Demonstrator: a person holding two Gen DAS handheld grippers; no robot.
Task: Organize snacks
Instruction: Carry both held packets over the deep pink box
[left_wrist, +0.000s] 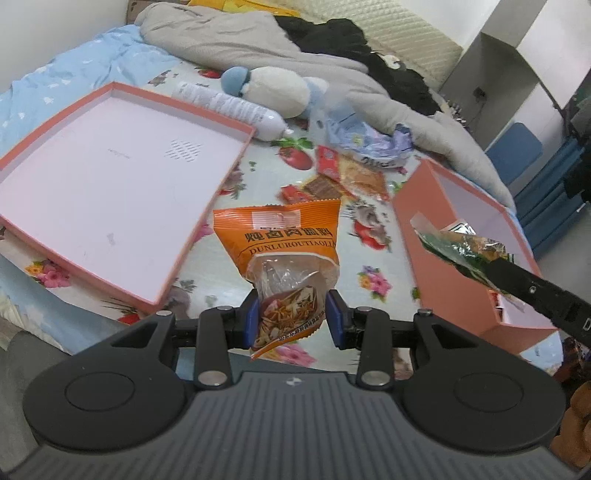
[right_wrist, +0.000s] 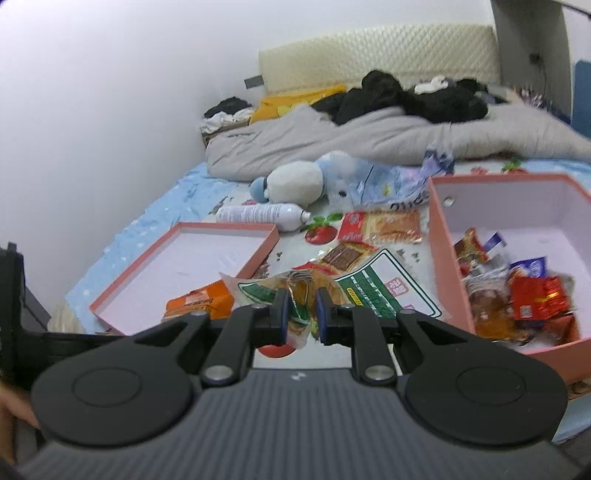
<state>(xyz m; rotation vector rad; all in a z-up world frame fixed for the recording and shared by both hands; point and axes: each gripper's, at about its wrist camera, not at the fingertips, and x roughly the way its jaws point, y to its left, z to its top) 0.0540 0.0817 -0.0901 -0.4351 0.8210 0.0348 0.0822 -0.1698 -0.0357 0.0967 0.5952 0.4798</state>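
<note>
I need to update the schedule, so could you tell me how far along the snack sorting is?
Done: several packets already lie in the deep pink box. In hand: the left gripper holds an orange seasoning bag, and the right gripper a green-and-white packet. Left: two red-ended pastry packets on the bedsheet.

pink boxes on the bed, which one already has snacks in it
The deep pink box on the right holds a pile of snack packets. The shallow pink lid-like tray on the left is bare inside.
</note>
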